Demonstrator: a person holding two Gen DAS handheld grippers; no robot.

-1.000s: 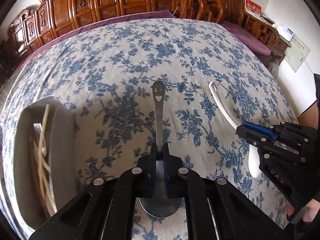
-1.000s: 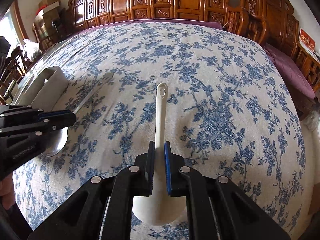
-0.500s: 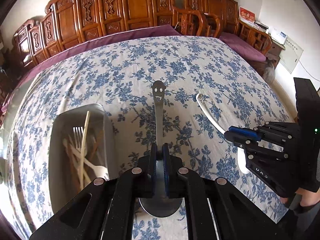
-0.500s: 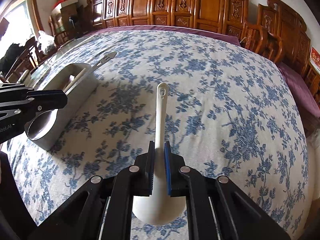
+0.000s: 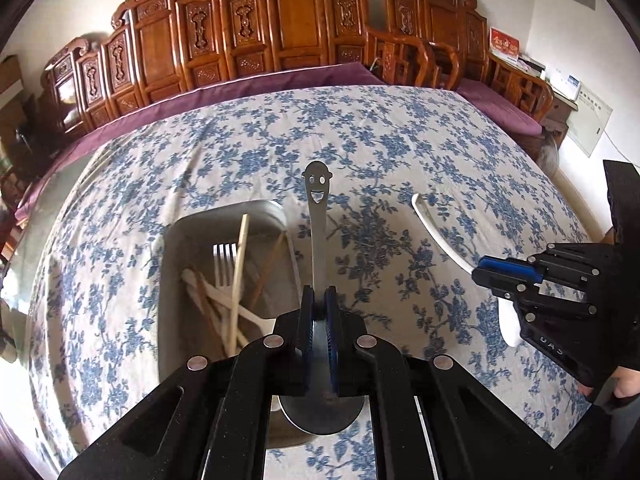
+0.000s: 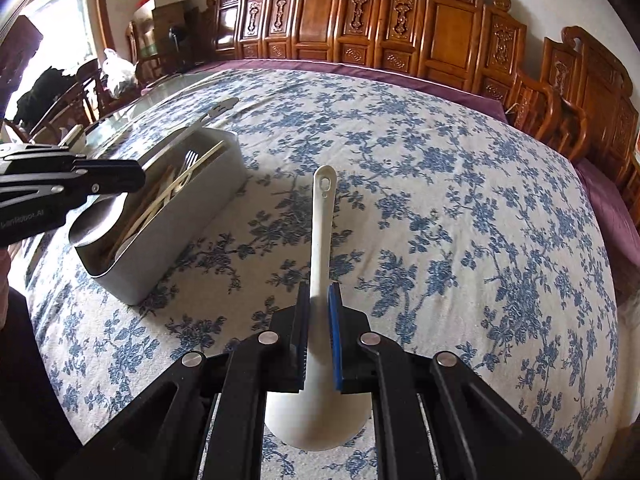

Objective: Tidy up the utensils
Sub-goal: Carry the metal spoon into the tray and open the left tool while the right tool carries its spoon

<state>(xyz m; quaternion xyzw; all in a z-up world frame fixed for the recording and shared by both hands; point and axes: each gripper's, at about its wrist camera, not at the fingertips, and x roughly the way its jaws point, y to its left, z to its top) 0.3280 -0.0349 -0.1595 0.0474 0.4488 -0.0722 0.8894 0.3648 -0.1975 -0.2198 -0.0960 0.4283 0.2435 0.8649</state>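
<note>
My left gripper is shut on a metal spoon with a smiley-face handle end, held in the air over the right edge of a grey utensil bin. The bin holds a fork, chopsticks and pale plastic utensils. My right gripper is shut on a white plastic spoon, held above the tablecloth to the right of the bin. The right gripper also shows in the left wrist view, and the left gripper in the right wrist view.
A blue floral tablecloth covers the large table. Carved wooden chairs line the far side. Boxes and bags stand at the far left of the room.
Both grippers have lifted with their spoons. The left gripper has moved left over the bin, which now lies under the metal spoon.
</note>
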